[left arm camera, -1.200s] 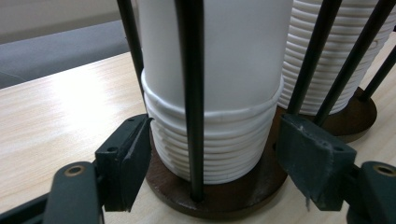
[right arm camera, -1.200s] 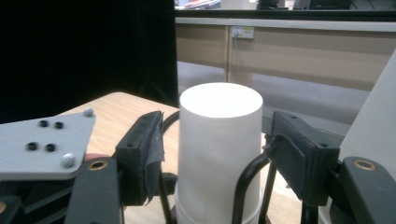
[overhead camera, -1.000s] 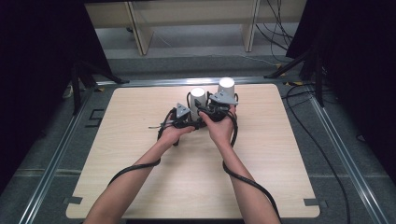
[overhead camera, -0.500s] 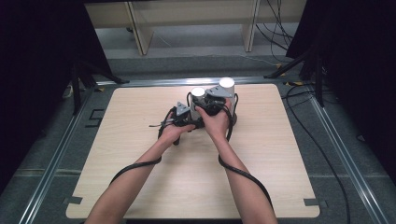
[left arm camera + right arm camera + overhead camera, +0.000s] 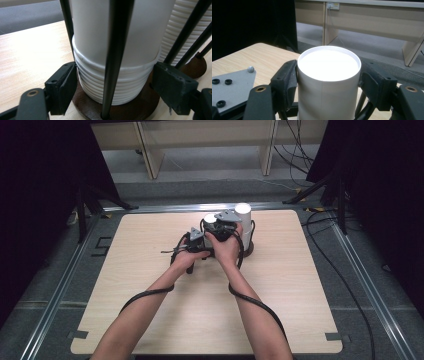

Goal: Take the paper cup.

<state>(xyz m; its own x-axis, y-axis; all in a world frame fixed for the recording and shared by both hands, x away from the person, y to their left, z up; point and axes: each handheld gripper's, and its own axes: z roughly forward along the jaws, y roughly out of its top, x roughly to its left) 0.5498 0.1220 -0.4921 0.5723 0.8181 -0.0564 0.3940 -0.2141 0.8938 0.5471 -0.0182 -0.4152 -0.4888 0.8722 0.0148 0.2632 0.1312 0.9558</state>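
A dark wooden rack base point(image 5: 140, 105) with black rods point(image 5: 112, 62) holds two stacks of upturned white paper cups. In the high view the shorter stack point(image 5: 210, 218) stands left of the taller one point(image 5: 243, 210). My left gripper point(image 5: 113, 87) is low at the near stack point(image 5: 117, 82). Its jaws have just been opening and stand open around one rod, without pressing it. My right gripper point(image 5: 328, 75) is up high, and its jaws have opened a little. Its pads point(image 5: 287, 77) still lie against both sides of a white cup point(image 5: 328, 62).
The rack stands at the far middle of a light wooden table point(image 5: 150, 320). Both forearms reach in from the near edge, trailing black cables point(image 5: 260, 310). The left gripper's grey plate point(image 5: 232, 82) lies close beside the right jaws. Shelving legs point(image 5: 327, 25) stand beyond the table.
The right hand and its gripper have shifted a little to the left, toward the left gripper. The left hand and both cup stacks have stayed in place.
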